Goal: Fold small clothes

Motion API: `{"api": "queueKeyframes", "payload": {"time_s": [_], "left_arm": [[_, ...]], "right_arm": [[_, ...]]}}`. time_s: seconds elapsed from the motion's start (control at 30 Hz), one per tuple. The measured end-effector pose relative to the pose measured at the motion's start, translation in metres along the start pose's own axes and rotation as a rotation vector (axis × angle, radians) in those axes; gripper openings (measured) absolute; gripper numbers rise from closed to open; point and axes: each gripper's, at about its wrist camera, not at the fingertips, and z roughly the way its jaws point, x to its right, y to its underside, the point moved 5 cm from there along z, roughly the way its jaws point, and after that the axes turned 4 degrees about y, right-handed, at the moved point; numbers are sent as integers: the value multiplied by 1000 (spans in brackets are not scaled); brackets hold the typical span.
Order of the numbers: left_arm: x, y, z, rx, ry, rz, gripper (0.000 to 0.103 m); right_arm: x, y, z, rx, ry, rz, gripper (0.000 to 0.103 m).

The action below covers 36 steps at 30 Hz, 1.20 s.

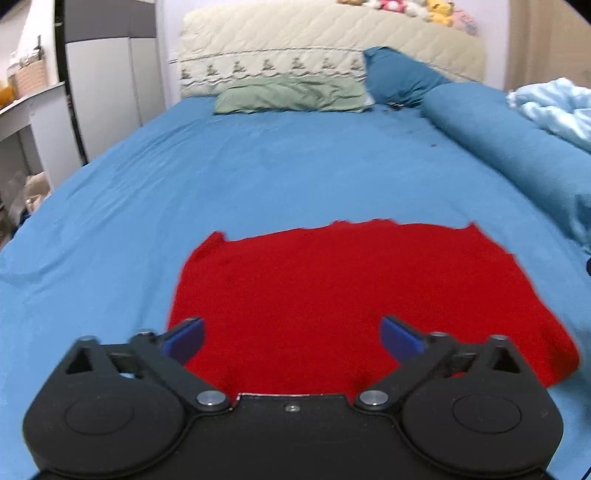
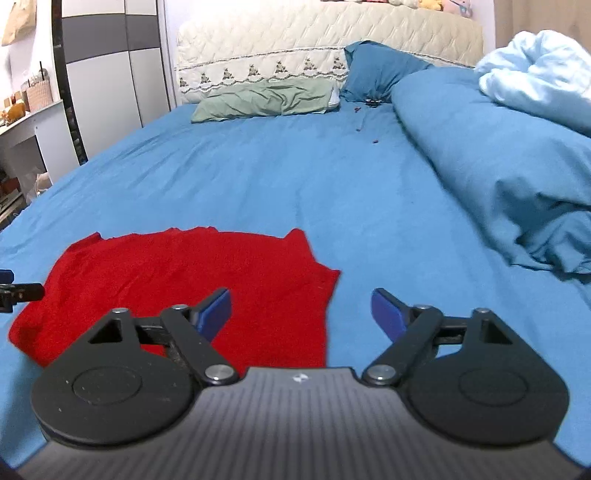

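A red garment [image 1: 332, 291] lies spread flat on the blue bed sheet [image 1: 258, 166]; it also shows in the right wrist view [image 2: 192, 277]. My left gripper [image 1: 291, 338] is open and empty, held just above the garment's near edge. My right gripper [image 2: 301, 314] is open and empty, hovering over the garment's near right corner, its left finger over the cloth and its right finger over bare sheet. The tip of the left gripper shows at the left edge of the right wrist view [image 2: 14, 290].
A rolled blue duvet [image 2: 498, 147] lies along the right side of the bed, with a light blue blanket [image 2: 535, 70] on it. A green pillow [image 1: 291, 94] and a blue pillow [image 1: 399, 75] lie at the quilted headboard [image 1: 314, 33]. A wardrobe [image 1: 107, 74] and shelf stand left.
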Motion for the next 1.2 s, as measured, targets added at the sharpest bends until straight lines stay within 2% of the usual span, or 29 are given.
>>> {"api": "queueKeyframes", "payload": {"time_s": [0.1,0.2,0.3,0.53,0.6,0.67,0.73,0.8,0.83,0.87,0.97,1.03,1.13,1.2], "left_arm": [[26,4,6,-32,46,21,103],[48,12,19,-66,61,51,103],[62,20,31,-92,69,65,103],[66,25,48,-107,55,73,103],[63,27,51,-111,55,68,103],[62,27,56,-112,53,63,103],[61,27,61,-114,52,64,103],[60,28,67,-116,48,67,103],[59,28,73,-120,41,66,103],[59,29,78,-130,34,64,103],[56,35,97,-188,35,50,103],[53,36,104,-205,40,33,103],[47,27,99,-225,62,-9,101],[37,20,85,-196,77,-11,99]], "right_arm": [[13,7,-8,-51,-3,20,103],[23,27,1,-134,8,62,103],[25,50,15,-170,-5,114,102],[8,84,48,-131,-25,89,99],[3,90,63,-152,-47,89,85],[-2,96,72,-156,-58,63,80],[-8,96,72,-152,-76,28,67],[-10,94,72,-167,-88,30,41],[-9,92,72,-180,-89,39,35],[-7,89,74,-198,-102,64,24],[-2,76,75,-258,-113,165,22],[-5,60,71,-263,-132,220,22],[-22,21,56,-218,-198,276,22],[-44,-8,44,-171,-256,271,22]]}}
